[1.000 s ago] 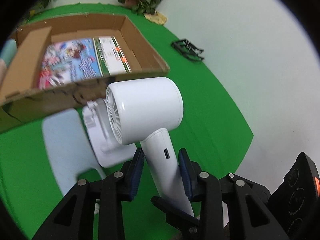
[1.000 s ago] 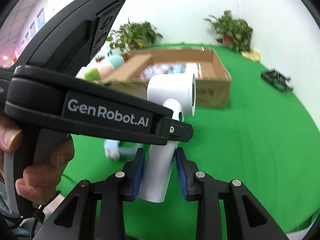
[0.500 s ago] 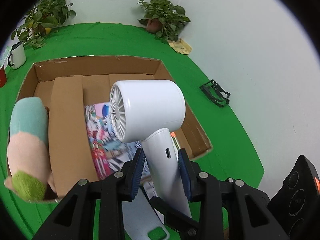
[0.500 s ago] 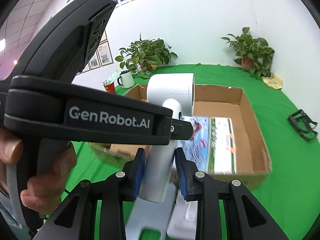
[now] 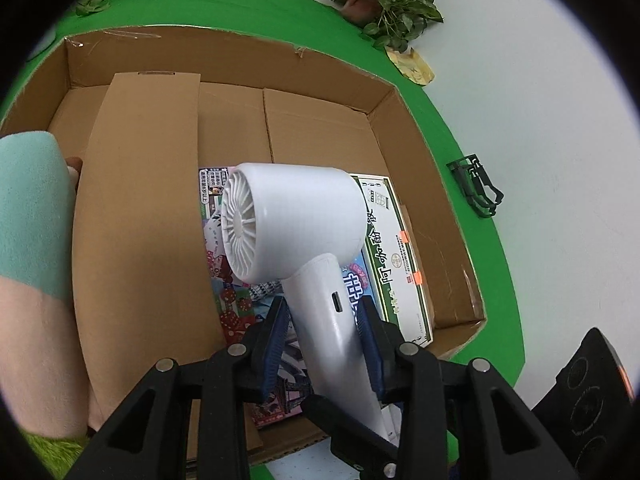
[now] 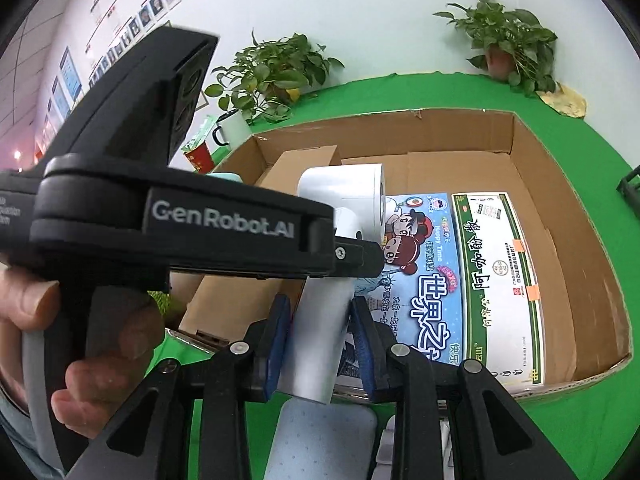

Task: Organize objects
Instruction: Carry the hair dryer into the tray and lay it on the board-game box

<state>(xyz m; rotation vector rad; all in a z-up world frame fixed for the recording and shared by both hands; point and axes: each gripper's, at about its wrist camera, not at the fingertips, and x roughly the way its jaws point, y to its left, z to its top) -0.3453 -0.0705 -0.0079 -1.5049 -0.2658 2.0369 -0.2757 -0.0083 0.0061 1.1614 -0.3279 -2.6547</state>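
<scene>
A white hair dryer (image 5: 296, 216) hangs over the open cardboard box (image 5: 320, 68), with both grippers holding its handle. My left gripper (image 5: 324, 332) is shut on the handle just below the head. Lower down the same handle, my right gripper (image 6: 320, 340) is shut on the hair dryer (image 6: 344, 196). The box (image 6: 580, 260) holds a colourful game box (image 6: 432, 272), a green-edged white box (image 6: 500, 272) and a folded cardboard flap (image 5: 140, 200). A plush toy (image 5: 28, 240) in teal and pink lies at the box's left side.
A person's hand (image 6: 100, 340) grips the left tool's housing (image 6: 160, 220). Potted plants (image 6: 508, 48) stand at the far edge of the green mat (image 5: 492, 280). A black rack (image 5: 476, 188) lies on the white floor. A mug (image 6: 232, 132) and red cup (image 6: 199, 156) sit behind the box.
Both grippers carried the hair dryer from in front of the box's near wall to above its inside. The box has come closer and fills the views.
</scene>
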